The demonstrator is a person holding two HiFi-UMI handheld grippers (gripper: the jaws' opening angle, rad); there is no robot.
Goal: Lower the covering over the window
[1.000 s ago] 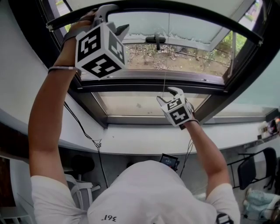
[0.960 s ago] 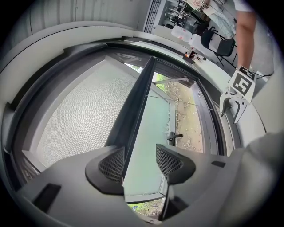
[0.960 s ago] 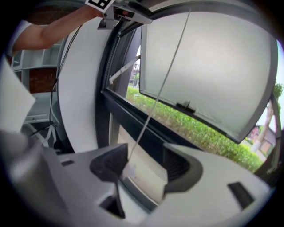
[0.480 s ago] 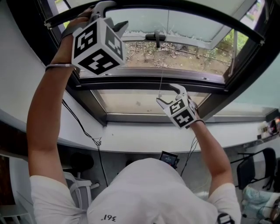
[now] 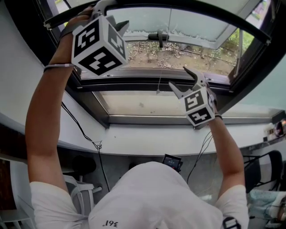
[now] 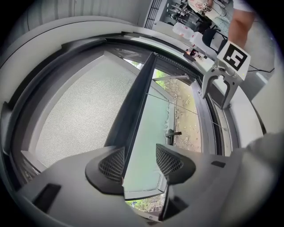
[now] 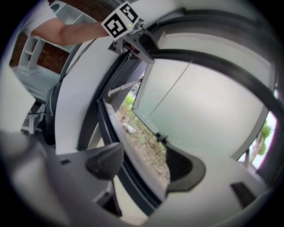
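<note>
Reaches overhead to the window (image 5: 156, 85) with both arms. Has the left tongs (image 5: 111, 13) up at the covering's dark bar (image 5: 201, 10), which sits high across the top of the frame with grey mesh (image 6: 75, 111) spreading behind it and the glass below uncovered. Stands open there, bar between the pads and against one pad only. Holds the right tongs (image 5: 178, 78) lower, spread wide and empty, just beside the thin cord (image 5: 161, 67), not touching it.
</note>
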